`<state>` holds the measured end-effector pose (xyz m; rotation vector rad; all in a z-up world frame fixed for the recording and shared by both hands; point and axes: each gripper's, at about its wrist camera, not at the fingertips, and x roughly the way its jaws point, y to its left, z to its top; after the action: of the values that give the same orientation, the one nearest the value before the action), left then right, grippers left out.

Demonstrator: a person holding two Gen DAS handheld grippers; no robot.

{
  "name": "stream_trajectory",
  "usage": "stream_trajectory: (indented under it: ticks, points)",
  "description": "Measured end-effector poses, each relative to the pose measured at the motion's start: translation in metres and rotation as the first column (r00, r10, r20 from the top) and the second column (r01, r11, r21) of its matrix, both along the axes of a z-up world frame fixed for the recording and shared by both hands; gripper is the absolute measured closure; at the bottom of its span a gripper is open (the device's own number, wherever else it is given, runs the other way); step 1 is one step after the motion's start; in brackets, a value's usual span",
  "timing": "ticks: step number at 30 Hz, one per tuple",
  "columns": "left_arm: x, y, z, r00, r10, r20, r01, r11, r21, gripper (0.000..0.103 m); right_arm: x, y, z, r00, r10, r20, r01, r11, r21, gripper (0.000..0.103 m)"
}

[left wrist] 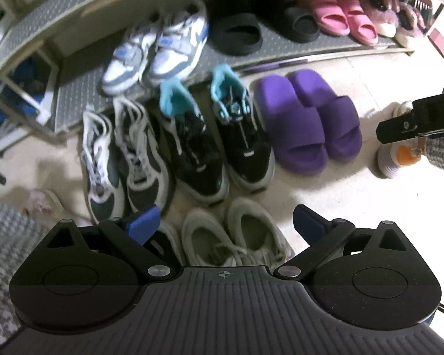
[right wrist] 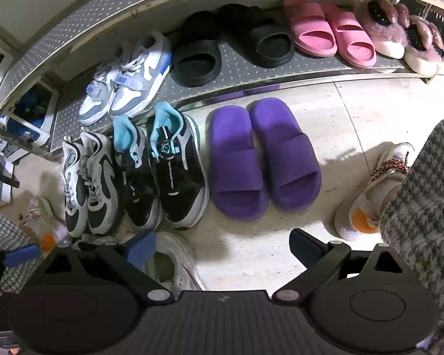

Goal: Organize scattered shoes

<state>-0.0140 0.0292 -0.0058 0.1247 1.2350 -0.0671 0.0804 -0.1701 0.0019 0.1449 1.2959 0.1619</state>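
On the floor in front of the rack stand a grey-and-white sneaker pair [left wrist: 118, 159] [right wrist: 88, 183], a black-and-teal sneaker pair [left wrist: 216, 145] [right wrist: 165, 174] and purple slides [left wrist: 307, 121] [right wrist: 260, 159]. A cream sneaker pair [left wrist: 236, 236] lies closest, just beyond my left gripper [left wrist: 225, 224], which is open and empty above it. My right gripper [right wrist: 222, 248] is open and empty over bare floor; one cream sneaker [right wrist: 171, 260] sits by its left finger. The right gripper's finger also shows at the right edge of the left wrist view [left wrist: 414, 121].
The metal shoe rack [right wrist: 281, 68] holds white-and-blue sneakers [right wrist: 127, 80], black slides [right wrist: 231, 47], pink slides [right wrist: 328, 32] and furry pink slippers [right wrist: 399, 35]. The person's foot in a white-and-orange shoe [right wrist: 367, 198] and houndstooth trouser leg [right wrist: 423, 207] stand at right; the other foot [right wrist: 41, 227] at left.
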Motion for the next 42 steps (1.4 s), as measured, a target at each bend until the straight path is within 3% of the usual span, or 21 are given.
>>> stream_trajectory:
  ticks: [8,19,36,42]
  points:
    - [0.000,-0.002,0.000,1.000,-0.029,0.011,0.029,1.000,0.004,0.004,0.002,0.003,-0.003,1.000,-0.007,-0.014,0.007,1.000,-0.026,0.006]
    - [-0.007,0.009,-0.018,1.000,0.013,-0.018,-0.013,0.999,-0.032,0.004,-0.001,0.005,-0.008,0.999,0.035,-0.019,-0.036,0.997,-0.063,0.006]
    - [-0.007,-0.007,-0.010,0.998,-0.056,0.016,0.057,0.998,-0.031,0.004,-0.003,0.001,-0.009,1.000,0.015,-0.018,-0.017,0.996,-0.083,0.006]
    - [-0.004,-0.003,-0.003,0.998,-0.038,0.056,0.041,0.998,-0.045,0.004,-0.001,-0.002,0.000,1.000,-0.006,-0.002,0.006,0.997,-0.081,0.006]
